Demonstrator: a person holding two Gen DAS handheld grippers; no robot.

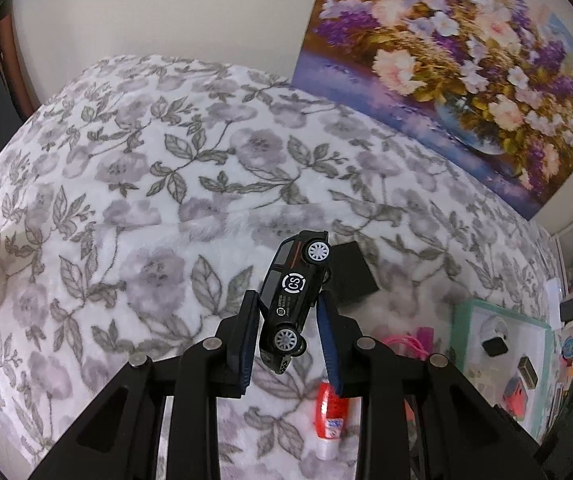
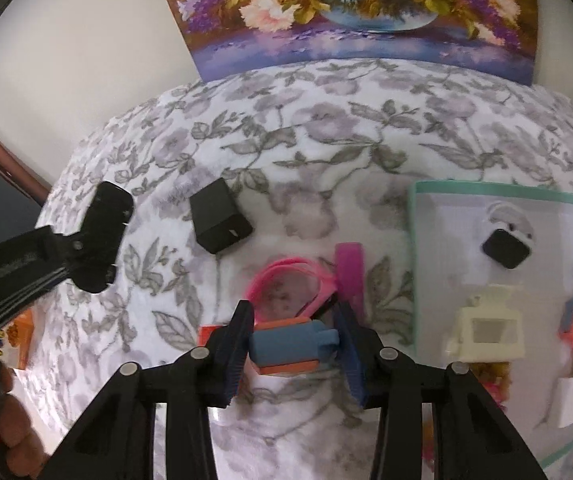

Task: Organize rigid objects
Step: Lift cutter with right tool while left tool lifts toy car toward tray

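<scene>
Left tool (image 1: 288, 312) clamped around black toy car (image 1: 294, 292), right tool (image 2: 294, 344) around blue-orange block (image 2: 290, 346).

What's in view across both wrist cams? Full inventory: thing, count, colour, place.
toy car: 1, black, clamped in left gripper, lifted off the blanket
toy block: 1, blue and orange, between right gripper's fingers
black box: 1, black, on the blanket, centre
pink band: 1, pink, on the blanket ahead of right gripper
pink comb: 1, magenta, beside the band
tube: 1, red and white, lying on the blanket
tray: 1, mint rim, right side, holds several small items
cream toy: 1, cream, in the tray
blanket: 1, white with grey flowers
painting: 1, floral, against the wall
left gripper: shut on the car
right gripper: around the block
</scene>
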